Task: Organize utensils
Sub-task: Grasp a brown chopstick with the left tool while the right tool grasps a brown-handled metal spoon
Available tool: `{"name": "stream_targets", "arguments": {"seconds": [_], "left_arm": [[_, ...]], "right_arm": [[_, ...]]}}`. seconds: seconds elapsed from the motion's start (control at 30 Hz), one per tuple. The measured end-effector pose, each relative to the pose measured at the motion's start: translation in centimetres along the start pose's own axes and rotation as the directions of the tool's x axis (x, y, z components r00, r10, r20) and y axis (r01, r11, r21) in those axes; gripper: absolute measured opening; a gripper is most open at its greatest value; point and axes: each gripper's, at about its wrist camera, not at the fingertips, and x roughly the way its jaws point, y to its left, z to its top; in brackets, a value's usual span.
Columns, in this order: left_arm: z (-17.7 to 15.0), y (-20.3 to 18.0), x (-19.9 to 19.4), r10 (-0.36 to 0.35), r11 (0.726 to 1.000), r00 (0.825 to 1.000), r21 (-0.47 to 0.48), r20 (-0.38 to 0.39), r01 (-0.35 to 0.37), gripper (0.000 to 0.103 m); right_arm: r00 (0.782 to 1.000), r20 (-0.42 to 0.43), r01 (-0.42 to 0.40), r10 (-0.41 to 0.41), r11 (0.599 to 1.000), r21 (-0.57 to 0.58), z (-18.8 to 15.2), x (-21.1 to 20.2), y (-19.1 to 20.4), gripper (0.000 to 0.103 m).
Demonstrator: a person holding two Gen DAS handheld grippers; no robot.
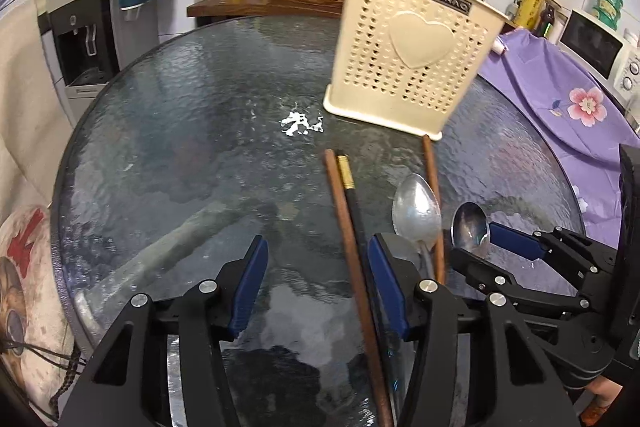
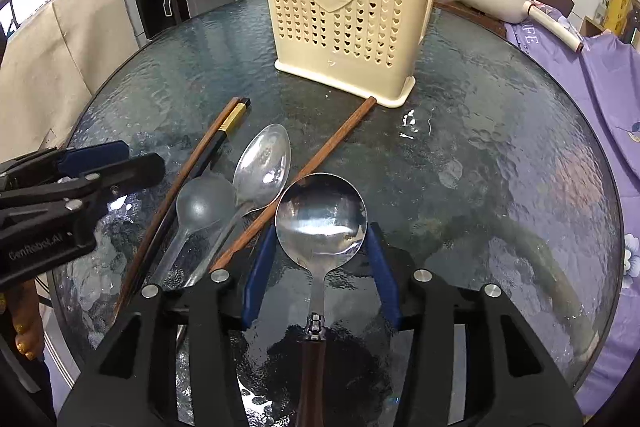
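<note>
Utensils [image 2: 260, 167] lie before holder [image 2: 344, 3], chopstick [image 2: 296, 179] crossing between.

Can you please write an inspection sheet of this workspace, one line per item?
Surface: round glass table, glare spots.
Job's things: cream holder upright, some utensils already inside; round spoon, oval spoon, clear spoon, brown and black chopsticks, single chopstick lying in front.
Clutter: nothing seen on the table.
Grippers: left hand-held gripper open around the chopsticks; right hand-held gripper open around the round spoon.
Cables: nothing seen.
Surroundings: water dispenser, microwave, purple cloth.
</note>
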Motion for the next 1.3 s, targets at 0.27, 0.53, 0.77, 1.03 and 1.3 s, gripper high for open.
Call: {"name": "stream_targets", "arguments": {"seconds": [0.27, 0.53, 0.77, 1.03, 1.3], "left_arm": [[0.0, -0.7, 1.4, 0.021, 1.000, 0.999, 0.019, -0.024, -0.020, 0.046], [-0.1, 0.1, 1.4, 0.042, 0.999, 0.999, 0.013, -0.022, -0.042, 0.042], [0.3, 0.6, 1.2, 0.042, 0.999, 0.999, -0.015, -0.023, -0.042, 0.042], [0.1, -1.0, 1.7, 0.084, 0.995, 0.996, 0.049, -0.010, -0.083, 0.042], [0.7, 0.8, 1.5, 0.109, 0.994, 0.994, 0.017, -0.027, -0.108, 0.042]], "right_arm": [[1.000, 0.003, 0.001, -0.001, 1.000, 0.004, -0.3, -0.2, -0.5, 0.047], [1.000, 0.004, 0.000, 0.000, 1.000, 0.003, -0.3, -0.2, -0.5, 0.047], [1.000, 0.005, 0.001, -0.001, 1.000, 0.005, -0.3, -0.2, -0.6, 0.047], [1.000, 0.005, 0.001, -0.001, 1.000, 0.005, -0.3, -0.2, -0.5, 0.047], [1.000, -0.001, 0.002, -0.002, 1.000, 0.004, -0.2, -0.2, -0.5, 0.047]]}}
